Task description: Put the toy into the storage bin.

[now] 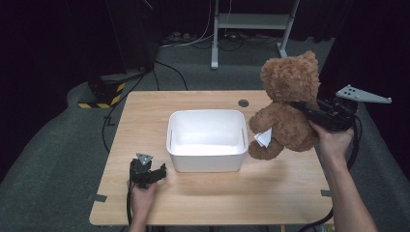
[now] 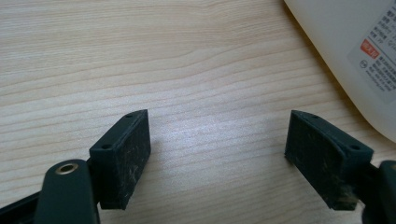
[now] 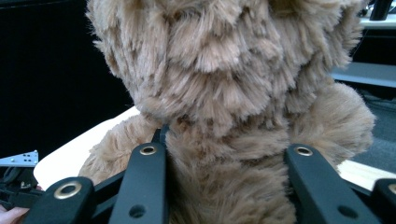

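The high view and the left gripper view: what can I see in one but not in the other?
High view alone: the brown teddy bear lifted off the table, clamped by the right gripper, and the whole open top of the white bin.

Left gripper view alone: the printed label on the bin's side, and the left gripper up close, its jaws wide apart with nothing between them.

Both: the wooden table, the white bin and the left gripper beside it.

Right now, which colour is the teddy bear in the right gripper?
Brown; the teddy bear shows best in the high view.
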